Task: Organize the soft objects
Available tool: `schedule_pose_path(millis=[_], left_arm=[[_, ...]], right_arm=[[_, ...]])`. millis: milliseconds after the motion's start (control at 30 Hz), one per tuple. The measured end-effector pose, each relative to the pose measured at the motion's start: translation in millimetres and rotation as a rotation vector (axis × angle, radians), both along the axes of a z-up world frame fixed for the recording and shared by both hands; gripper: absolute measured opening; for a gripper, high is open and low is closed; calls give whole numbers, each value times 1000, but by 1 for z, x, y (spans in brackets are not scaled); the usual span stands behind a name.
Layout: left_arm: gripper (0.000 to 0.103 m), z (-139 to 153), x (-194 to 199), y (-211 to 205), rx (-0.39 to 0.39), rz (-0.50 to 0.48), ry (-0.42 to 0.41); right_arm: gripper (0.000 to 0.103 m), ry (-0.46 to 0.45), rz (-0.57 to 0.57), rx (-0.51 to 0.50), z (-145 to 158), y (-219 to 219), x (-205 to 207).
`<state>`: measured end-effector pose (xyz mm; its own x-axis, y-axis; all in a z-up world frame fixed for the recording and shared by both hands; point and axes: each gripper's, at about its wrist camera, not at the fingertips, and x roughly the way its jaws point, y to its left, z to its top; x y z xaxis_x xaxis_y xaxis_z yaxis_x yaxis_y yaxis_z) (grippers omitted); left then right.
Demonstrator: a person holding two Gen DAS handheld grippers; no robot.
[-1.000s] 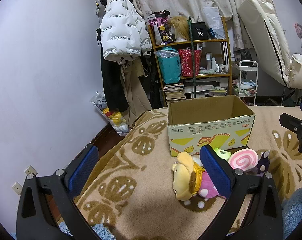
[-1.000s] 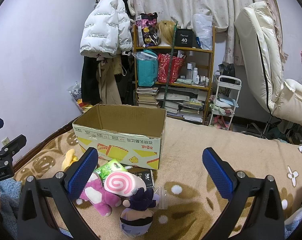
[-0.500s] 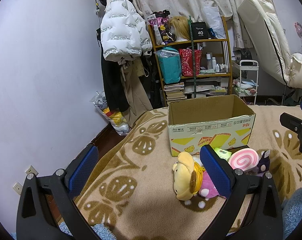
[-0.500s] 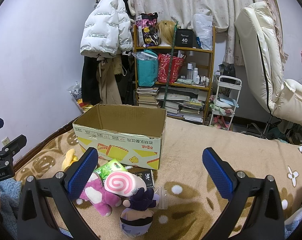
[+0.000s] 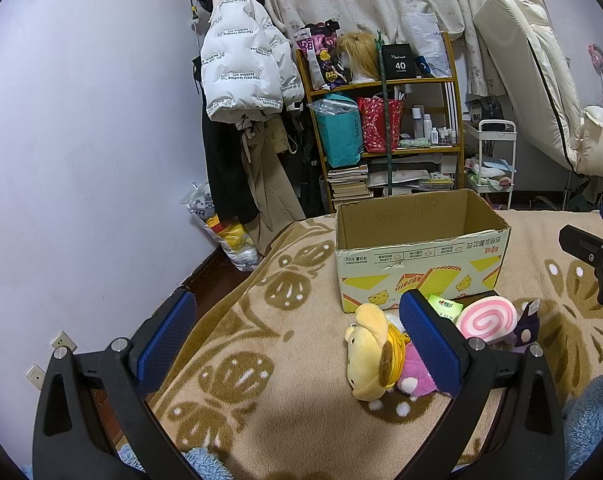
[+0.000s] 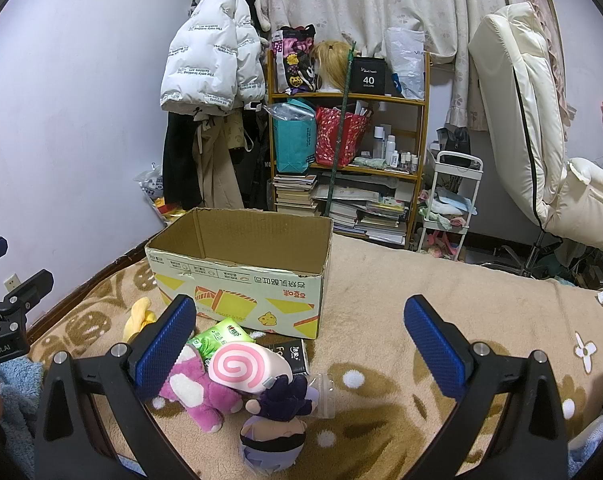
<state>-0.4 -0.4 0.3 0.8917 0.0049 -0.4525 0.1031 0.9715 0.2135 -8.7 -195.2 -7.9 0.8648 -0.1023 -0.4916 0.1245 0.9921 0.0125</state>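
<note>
Both grippers, left gripper [image 5: 301, 340] and right gripper [image 6: 301, 340], hang wide and empty above soft toys heaped just before the open cardboard box [image 6: 241, 268]. I judge the pink swirl cushion [image 6: 241, 368] the best first pick (it lies topmost), pinched across its middle. Everything rests on a beige patterned blanket [image 5: 241, 360] in a cluttered bedroom.
</note>
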Motion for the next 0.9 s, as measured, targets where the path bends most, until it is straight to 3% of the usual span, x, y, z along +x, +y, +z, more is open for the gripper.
schedule_pose_path(millis=[900], left_arm=[[100, 0, 0, 0, 2, -1, -1]], right_arm=[[103, 0, 1, 0, -1, 0, 0]])
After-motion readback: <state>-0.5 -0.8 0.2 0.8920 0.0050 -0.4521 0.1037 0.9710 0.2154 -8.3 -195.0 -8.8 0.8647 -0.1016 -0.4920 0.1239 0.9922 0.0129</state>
